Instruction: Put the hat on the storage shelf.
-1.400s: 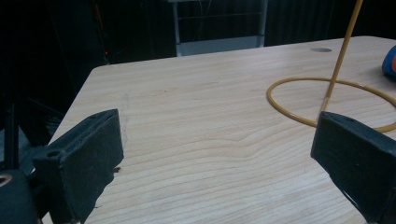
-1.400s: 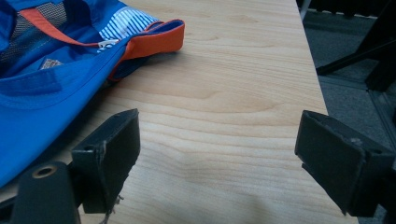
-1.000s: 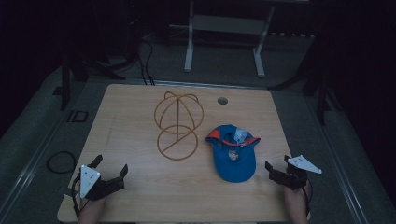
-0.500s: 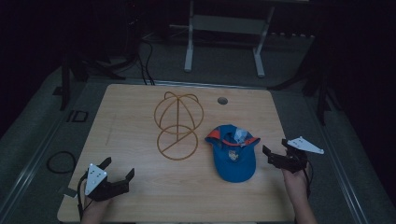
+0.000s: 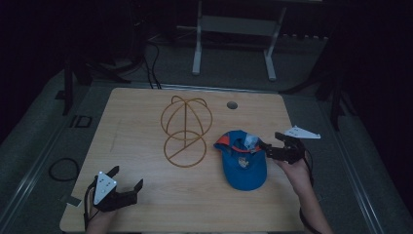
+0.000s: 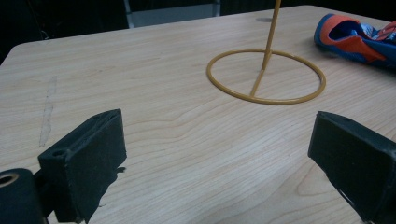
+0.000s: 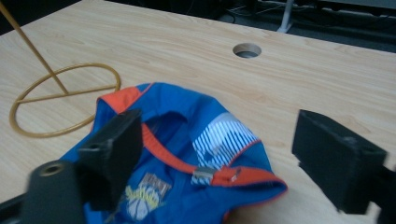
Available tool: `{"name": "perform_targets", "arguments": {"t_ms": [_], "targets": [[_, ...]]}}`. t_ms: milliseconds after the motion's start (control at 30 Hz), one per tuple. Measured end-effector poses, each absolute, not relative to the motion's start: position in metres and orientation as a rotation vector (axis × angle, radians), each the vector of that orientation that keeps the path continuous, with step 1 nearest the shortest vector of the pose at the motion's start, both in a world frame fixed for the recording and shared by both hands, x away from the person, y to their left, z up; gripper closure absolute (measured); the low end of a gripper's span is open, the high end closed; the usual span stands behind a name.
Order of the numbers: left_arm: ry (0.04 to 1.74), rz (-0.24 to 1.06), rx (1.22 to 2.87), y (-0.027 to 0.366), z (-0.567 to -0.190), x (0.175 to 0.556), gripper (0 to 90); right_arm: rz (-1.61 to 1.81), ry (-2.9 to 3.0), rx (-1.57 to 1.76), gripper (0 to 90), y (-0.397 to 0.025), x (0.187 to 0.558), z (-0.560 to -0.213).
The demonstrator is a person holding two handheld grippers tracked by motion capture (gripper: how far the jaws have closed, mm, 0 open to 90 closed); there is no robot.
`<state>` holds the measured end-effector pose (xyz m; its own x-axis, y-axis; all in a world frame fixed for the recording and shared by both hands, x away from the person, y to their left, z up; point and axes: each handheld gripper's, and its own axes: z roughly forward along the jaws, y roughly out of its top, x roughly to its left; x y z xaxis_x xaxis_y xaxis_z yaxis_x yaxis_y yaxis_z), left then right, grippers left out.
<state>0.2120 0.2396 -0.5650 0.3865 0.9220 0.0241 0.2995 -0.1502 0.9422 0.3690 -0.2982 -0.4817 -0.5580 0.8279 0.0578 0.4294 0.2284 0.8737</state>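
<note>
Two grippers work our pale wooden desk (image 5: 146, 195); mid-desk stands the yellow wire hat stand (image 5: 186, 129), and toward the right edge lies the blue-and-orange fabric cap (image 5: 242, 161), upside down. Our right gripper (image 5: 271, 149), jaws apart, hovers at the cap's rear strap. Our left gripper (image 5: 127, 182) waits spread wide near the front-left corner. We judge reaching underway; next, closing on the strap.

The right gripper (image 5: 271, 145) has moved in over the cap (image 5: 243, 163); left gripper (image 5: 127, 180) drew back
</note>
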Motion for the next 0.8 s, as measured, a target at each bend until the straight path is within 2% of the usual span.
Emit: {"name": "perform_targets", "arguments": {"t_ms": [33, 133, 167, 233, 800], "targets": [[1.094, 0.802, 1.680, 0.239, -0.565, 0.212, 4.4, 1.284, 2.102, 1.154, 21.6, -0.296, 0.373, -0.482], [1.089, 0.805, 1.680, 0.239, -0.565, 0.212, 4.4, 1.265, 2.115, 1.144, 22.5, -0.292, 0.381, -0.485], [1.090, 0.808, 1.679, 0.239, -0.565, 0.212, 4.4, 1.268, 2.138, 1.144, 28.5, -0.289, 0.388, -0.488], [1.091, 0.809, 1.674, 0.239, -0.565, 0.212, 4.4, 1.242, 2.151, 1.142, 30.3, -0.285, 0.394, -0.492], [1.083, 0.809, 1.677, 0.239, -0.566, 0.212, 4.5, 0.960, 2.275, 1.199, 35.6, -0.260, 0.444, -0.541]]}}
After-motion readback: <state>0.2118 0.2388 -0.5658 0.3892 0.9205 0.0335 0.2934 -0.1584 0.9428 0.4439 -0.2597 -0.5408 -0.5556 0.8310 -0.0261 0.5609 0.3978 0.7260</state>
